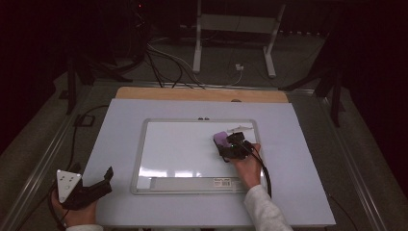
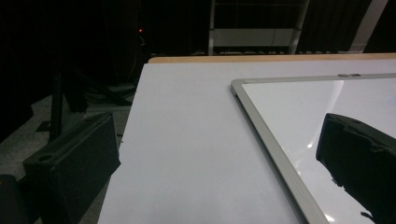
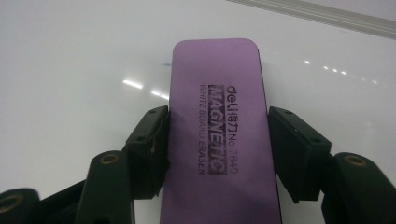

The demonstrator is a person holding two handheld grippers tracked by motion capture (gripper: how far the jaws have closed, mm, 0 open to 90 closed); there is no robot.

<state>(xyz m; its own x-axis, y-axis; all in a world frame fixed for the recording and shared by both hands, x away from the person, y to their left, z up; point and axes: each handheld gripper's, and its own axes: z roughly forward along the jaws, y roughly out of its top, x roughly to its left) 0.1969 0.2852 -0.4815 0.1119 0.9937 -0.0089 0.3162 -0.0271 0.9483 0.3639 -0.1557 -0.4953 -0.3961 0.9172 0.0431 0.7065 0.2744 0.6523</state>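
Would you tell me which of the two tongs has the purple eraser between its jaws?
The right tongs, straddling the purple rectangular whiteboard eraser; the left tongs hold nothing.

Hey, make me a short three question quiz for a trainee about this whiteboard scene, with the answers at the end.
1. True or false: the right tongs have the purple eraser between their jaws.
2. What does the eraser lie on: A, the bare table; B, the whiteboard; C, the floor?
3. What word stands largest on the eraser's printed label?

Key
1. True. The jaws flank its two long sides.
2. B. It lies flat near the board's upper right corner.
3. MAGNETIC.
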